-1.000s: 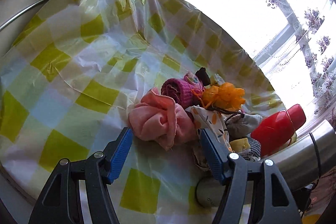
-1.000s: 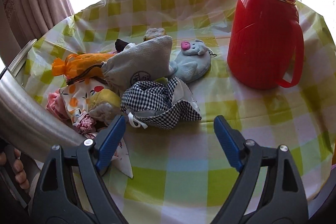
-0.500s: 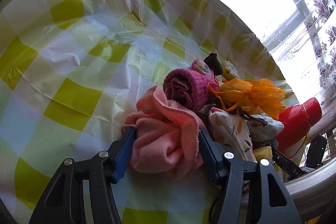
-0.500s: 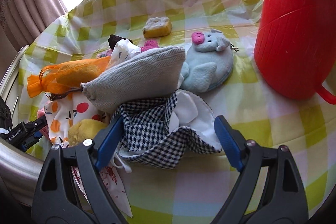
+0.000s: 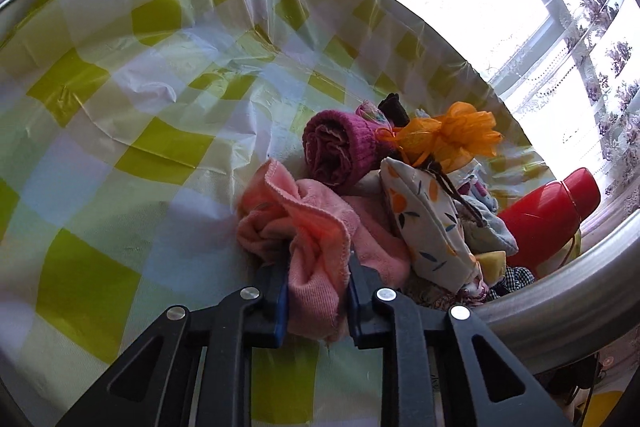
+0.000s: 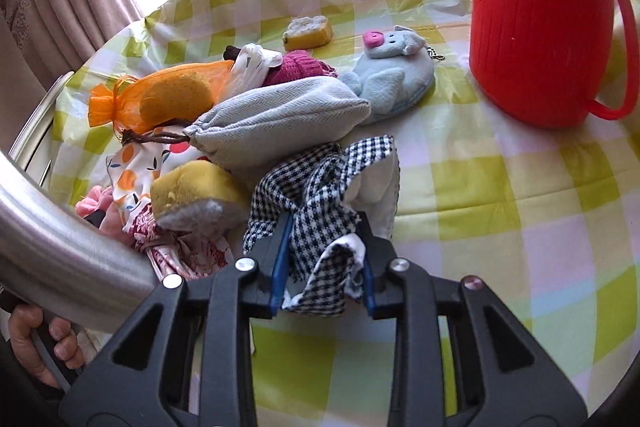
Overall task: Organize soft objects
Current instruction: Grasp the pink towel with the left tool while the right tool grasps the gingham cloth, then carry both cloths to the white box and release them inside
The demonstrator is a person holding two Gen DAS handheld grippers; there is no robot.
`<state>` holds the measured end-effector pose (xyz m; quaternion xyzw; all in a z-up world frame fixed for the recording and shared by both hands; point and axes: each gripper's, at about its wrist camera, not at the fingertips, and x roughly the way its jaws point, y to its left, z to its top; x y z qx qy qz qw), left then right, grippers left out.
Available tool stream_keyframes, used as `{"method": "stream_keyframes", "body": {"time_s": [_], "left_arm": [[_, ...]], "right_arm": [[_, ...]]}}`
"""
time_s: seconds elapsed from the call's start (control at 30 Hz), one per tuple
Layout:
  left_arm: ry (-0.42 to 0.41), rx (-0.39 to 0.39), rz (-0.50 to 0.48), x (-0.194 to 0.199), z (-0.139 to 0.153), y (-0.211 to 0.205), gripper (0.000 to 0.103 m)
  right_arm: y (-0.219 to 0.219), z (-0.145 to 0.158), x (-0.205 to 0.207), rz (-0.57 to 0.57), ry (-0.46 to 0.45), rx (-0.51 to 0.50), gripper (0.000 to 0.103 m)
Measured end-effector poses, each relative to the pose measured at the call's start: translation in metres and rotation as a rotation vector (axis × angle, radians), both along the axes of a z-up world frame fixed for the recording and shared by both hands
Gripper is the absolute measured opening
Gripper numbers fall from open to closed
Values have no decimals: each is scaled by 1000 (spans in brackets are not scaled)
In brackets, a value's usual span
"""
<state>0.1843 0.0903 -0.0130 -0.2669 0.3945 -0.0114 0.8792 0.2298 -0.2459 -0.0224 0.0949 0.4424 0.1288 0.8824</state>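
With both sets of jaws just drawn together, clamped now: left gripper low in the left wrist view on a bunched fold of the pink cloth, right gripper low in the right wrist view on a gathered corner of the checked cloth. Pinched at the near edge, probably so each piece lifts free without dragging the pile. Just above the checked cloth: grey pouch, yellow sponge at its lower left, orange mesh bag further up-left. Upper middle: blue plush pig. Upper right, apart from the heap: red jug. Under everything, the checked tablecloth.
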Motion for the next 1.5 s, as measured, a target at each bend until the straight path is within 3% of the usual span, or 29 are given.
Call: {"method": "stream_keyframes", "body": {"time_s": [0.4,0.7,1.0,1.47,1.5], "left_arm": [[-66,-23,39,-75,18,-9,23],[-97,-30,-58,-131,36,-52,23],[-135,-53,-284,-156,49,-142,23],[-141,-97,-655,-172,61,-287,23],[-140,-103,-678,-173,62,-296,23]], "right_arm": [[-8,24,-73,-22,-60,-41,33],[-26,38,-117,-46,-85,-31,33],[-80,54,-161,-131,-98,-62,33],[-219,72,-228,-432,-75,-159,33],[-227,72,-231,-454,-72,-163,37]]}}
